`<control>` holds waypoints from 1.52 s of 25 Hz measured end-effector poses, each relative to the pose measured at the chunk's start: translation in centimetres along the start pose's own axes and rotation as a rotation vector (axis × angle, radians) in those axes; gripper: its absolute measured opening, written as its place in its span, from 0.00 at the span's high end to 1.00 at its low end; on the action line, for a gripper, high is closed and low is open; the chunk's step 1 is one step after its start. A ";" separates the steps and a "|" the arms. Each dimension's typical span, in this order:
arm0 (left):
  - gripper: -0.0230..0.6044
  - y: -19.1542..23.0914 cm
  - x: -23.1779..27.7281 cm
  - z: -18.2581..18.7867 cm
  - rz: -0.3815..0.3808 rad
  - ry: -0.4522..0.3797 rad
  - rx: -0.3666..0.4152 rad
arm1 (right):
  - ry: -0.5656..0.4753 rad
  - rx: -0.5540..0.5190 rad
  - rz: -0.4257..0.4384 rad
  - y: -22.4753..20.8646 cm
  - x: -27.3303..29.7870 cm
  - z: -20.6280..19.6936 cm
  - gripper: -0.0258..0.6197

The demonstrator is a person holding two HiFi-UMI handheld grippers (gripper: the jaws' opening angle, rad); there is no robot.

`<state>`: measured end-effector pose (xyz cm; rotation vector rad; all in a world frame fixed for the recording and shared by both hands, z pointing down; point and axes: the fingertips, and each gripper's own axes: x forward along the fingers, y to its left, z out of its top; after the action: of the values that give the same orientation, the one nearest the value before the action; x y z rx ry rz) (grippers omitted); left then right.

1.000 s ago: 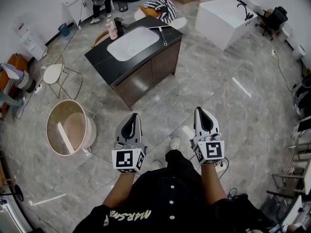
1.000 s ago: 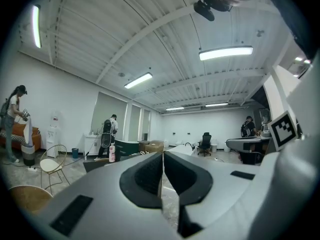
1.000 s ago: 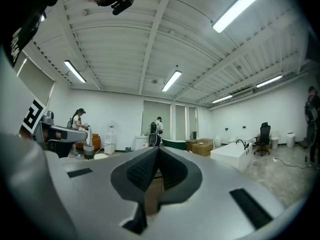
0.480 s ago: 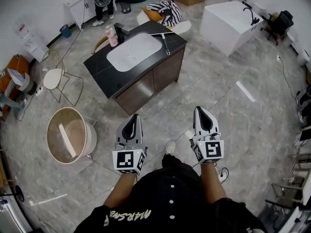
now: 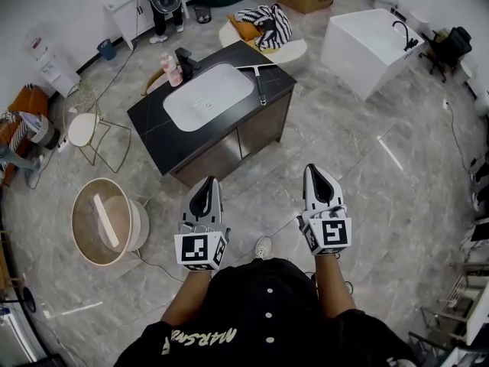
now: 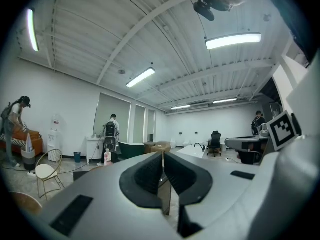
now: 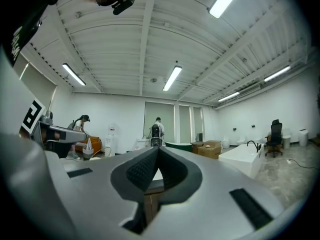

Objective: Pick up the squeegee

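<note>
Squeegee (image 5: 260, 84) lies flat on the dark desk (image 5: 164, 132), just right of the white sink basin (image 5: 208, 96), handle toward the near edge. Both grippers are well short of it, held level over the floor.

Left gripper (image 5: 207, 186): jaws clenched, nothing between. Right gripper (image 5: 314, 173): likewise clenched, empty.

Step, as judged: approach, no grasp begun. Next move calls for reaching the desk, parting one gripper's jaws and lining them across the handle.

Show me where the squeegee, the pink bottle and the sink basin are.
squeegee (image 5: 260, 87), head view, on its handle.
pink bottle (image 5: 175, 73), head view, on its body.
sink basin (image 5: 208, 96), head view, on its white bowl.
</note>
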<state>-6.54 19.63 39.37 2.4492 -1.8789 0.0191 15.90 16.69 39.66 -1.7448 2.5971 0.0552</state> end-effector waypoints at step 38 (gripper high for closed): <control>0.93 11.4 28.4 2.2 -0.031 -0.032 -0.005 | 0.011 -0.036 -0.015 -7.9 29.3 -0.4 0.97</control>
<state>-10.23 -10.85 38.84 2.4901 -1.8511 -0.0262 12.14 -13.42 38.99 -1.7808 2.6062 0.0929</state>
